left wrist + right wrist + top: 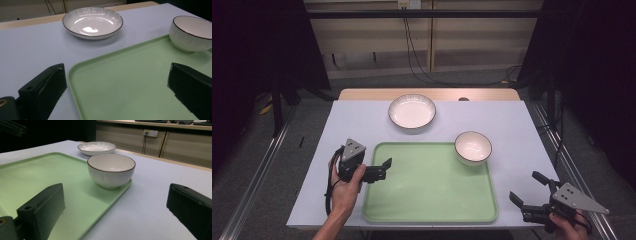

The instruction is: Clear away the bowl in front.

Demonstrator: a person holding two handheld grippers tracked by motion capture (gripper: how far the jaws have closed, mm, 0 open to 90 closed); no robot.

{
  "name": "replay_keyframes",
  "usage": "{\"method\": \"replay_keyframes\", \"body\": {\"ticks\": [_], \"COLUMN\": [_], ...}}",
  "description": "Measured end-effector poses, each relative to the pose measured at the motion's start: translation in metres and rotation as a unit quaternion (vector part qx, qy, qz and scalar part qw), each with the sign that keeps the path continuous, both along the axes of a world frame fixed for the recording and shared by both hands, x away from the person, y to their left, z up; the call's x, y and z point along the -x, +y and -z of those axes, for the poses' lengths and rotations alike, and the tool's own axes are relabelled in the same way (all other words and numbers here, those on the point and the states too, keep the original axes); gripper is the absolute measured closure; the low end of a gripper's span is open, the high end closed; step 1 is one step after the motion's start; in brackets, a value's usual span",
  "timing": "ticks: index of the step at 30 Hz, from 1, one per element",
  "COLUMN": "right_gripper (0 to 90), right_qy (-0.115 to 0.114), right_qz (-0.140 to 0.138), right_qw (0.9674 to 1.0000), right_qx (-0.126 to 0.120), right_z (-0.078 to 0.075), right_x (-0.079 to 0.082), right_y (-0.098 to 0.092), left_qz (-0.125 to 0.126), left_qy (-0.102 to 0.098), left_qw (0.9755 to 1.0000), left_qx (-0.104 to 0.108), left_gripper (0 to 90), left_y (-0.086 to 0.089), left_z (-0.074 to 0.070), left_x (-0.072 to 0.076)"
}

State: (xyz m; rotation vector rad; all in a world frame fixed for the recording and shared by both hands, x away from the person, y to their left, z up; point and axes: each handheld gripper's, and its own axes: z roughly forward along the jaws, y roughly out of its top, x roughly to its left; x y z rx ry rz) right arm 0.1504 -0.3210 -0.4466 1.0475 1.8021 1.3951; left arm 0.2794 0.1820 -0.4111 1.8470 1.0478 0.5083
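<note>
Green tray [430,200] nearest, long axis running 9 to 3 o'clock, bare but for deep bowl [473,147] upright at its 1 o'clock corner. Left gripper [383,169] at tray's 9 o'clock edge, jaws apart, empty. Right gripper [525,191] off the 4 o'clock corner, jaws apart, empty. Farther, at 12 o'clock, shallow dish [412,111] on table [512,125], mouth up. Likely one placed, one left.

No legible text or labels anywhere.

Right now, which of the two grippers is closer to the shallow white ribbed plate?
Left. The left gripper sits at the green plastic tray's left edge, nearer the shallow white ribbed plate; the right gripper hovers off the tray's near right corner.
</note>
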Motion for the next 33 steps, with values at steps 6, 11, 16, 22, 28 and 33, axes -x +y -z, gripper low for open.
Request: {"method": "replay_keyframes", "body": {"ticks": [6, 11, 16, 22, 28, 33], "right_gripper": [1.4, 1.4, 1.4, 1.4, 1.4, 1.5], "right_qy": [0.001, 0.002, 0.004, 0.005, 0.011, 0.016], "right_qz": [0.004, 0.003, 0.005, 0.007, 0.009, 0.011], "right_qw": [1.0000, 1.0000, 1.0000, 1.0000, 0.9999, 0.9998], "right_qx": [0.002, 0.000, 0.000, 0.001, 0.003, 0.004], "right_z": [0.000, 0.000, 0.000, 0.000, 0.001, 0.002], "right_x": [0.000, 0.000, 0.000, -0.001, -0.002, -0.005], "right_y": [0.001, 0.001, 0.000, -0.001, -0.002, -0.001], "left_qz": [-0.016, -0.028, -0.041, -0.065, -0.077, -0.074], "left_qy": [0.004, 0.012, 0.003, 0.007, -0.003, -0.006], "left_qw": [0.9999, 0.9995, 0.9991, 0.9978, 0.9970, 0.9969], "left_qx": [0.001, -0.004, 0.011, 0.011, 0.009, 0.024], "left_gripper": [1.9, 2.7, 1.9, 2.3, 2.5, 1.7], "left_y": [0.016, 0.023, 0.033, 0.044, 0.047, 0.052], "left_z": [0.007, 0.014, 0.012, 0.022, 0.021, 0.020], "left_x": [0.019, 0.040, 0.058, 0.066, 0.071, 0.072]}}
